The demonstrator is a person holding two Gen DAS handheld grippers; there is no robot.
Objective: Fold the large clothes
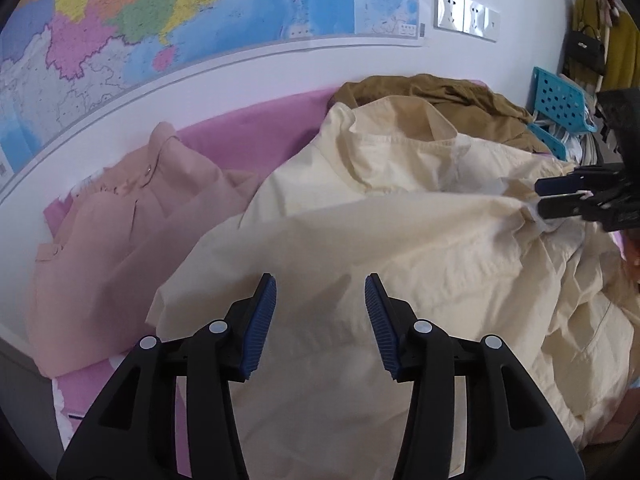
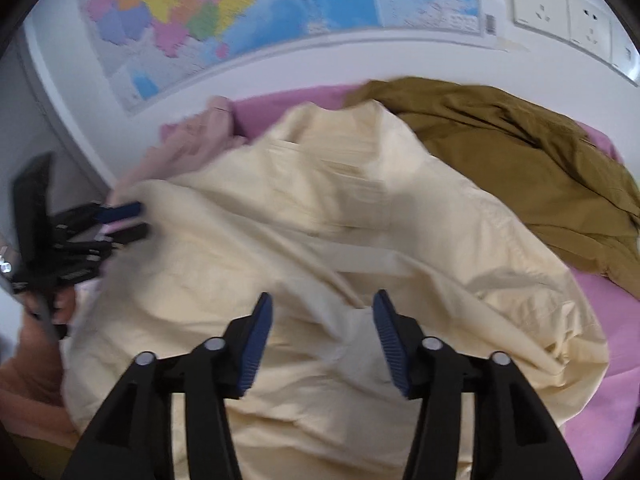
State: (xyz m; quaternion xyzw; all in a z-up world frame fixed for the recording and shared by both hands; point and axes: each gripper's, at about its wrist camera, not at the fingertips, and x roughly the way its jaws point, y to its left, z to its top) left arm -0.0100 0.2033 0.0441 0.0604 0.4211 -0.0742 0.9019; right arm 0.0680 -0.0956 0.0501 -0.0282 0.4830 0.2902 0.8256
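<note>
A large cream jacket [image 1: 380, 240] lies rumpled on the pink sheet [image 1: 248, 128], collar toward the wall. My left gripper [image 1: 320, 304] is open, just above the jacket's near left part, nothing between its blue pads. My right gripper [image 2: 322, 320] is open over the jacket [image 2: 320, 220], straddling a raised fold without pinching it. In the left wrist view the right gripper [image 1: 538, 194] shows at the jacket's right edge, its fingers close together with cloth bunched at the tips. In the right wrist view the left gripper [image 2: 138, 220] shows at the jacket's left edge.
A peach garment [image 1: 120, 240] lies left of the jacket. An olive-brown garment [image 2: 520, 160] lies behind it on the right. A map [image 1: 160, 20] and wall sockets [image 1: 466, 16] are on the wall. A blue perforated basket [image 1: 560, 100] stands at the far right.
</note>
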